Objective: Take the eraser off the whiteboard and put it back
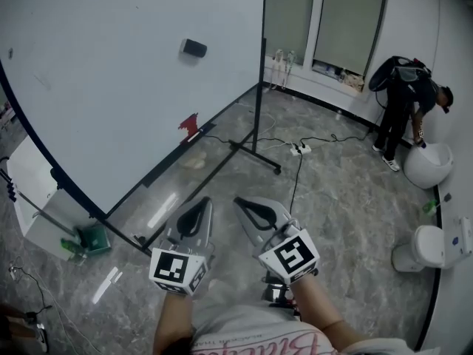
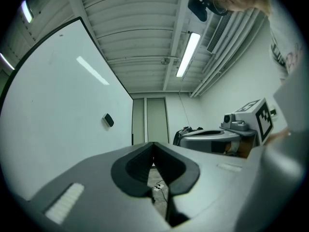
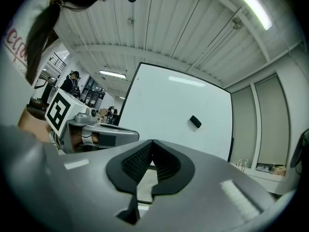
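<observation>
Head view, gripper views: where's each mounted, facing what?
Head view: on the person's head, steeply down at floor, whiteboard, left gripper, right gripper, forearms.
Left gripper view: on it, along shut jaws; eraser ahead-left, right gripper at right.
Right gripper view: on it, along shut jaws; eraser ahead-right, left gripper at left.
Shared: all three show the eraser on the whiteboard.

eraser (image 1: 193, 48) on the whiteboard (image 1: 111, 95), well ahead of left tool (image 1: 199, 205) and right tool (image 1: 246, 206)

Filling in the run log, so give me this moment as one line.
eraser: on whiteboard, not yet taken | left tool: shut, empty | right tool: shut, empty
</observation>
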Motion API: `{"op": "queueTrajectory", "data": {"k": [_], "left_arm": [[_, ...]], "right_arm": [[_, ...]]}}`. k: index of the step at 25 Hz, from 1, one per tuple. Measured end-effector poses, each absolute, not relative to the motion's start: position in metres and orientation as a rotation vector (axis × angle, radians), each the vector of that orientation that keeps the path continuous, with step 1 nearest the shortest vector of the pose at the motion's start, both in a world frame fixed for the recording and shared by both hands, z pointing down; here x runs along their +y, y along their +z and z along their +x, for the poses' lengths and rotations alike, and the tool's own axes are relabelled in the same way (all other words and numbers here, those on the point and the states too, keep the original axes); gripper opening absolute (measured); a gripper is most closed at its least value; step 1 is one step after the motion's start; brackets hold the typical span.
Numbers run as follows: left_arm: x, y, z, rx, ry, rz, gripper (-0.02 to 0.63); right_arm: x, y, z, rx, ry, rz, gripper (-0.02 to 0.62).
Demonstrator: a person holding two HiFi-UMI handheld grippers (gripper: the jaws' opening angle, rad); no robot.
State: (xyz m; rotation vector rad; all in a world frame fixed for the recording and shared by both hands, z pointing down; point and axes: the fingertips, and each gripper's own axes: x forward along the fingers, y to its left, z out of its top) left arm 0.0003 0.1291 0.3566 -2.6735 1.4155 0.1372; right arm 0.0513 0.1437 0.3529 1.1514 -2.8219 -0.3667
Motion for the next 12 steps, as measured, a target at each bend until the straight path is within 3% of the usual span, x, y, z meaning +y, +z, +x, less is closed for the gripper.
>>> {"op": "queueTrajectory", "data": {"k": [12], "left_arm": [[-0.005, 0.344, -0.015, 1.342, 0.159, -2.676, -0.002]], "right_arm": [[0.008, 0.336, 0.042, -2.783, -0.457, 1.238, 0.002]]}}
